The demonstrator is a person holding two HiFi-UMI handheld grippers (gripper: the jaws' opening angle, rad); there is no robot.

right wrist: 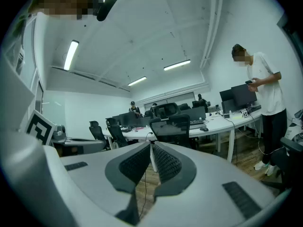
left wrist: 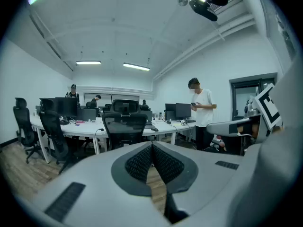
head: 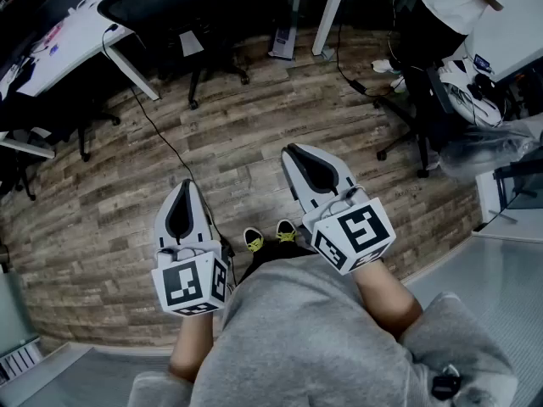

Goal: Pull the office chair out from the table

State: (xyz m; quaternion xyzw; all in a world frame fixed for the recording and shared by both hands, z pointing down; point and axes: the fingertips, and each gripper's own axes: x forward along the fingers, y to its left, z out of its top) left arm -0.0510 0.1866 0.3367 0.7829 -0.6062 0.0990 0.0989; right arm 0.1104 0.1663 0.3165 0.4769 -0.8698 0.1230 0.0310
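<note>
Jaws of left gripper (head: 186, 190) and right gripper (head: 296, 154) were clenched, empty; I had to approach the chair (head: 165, 7) first, then open them.

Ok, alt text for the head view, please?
The left gripper and right gripper, both shut and empty, point across a wooden floor toward a black office chair standing at a white table.
</note>
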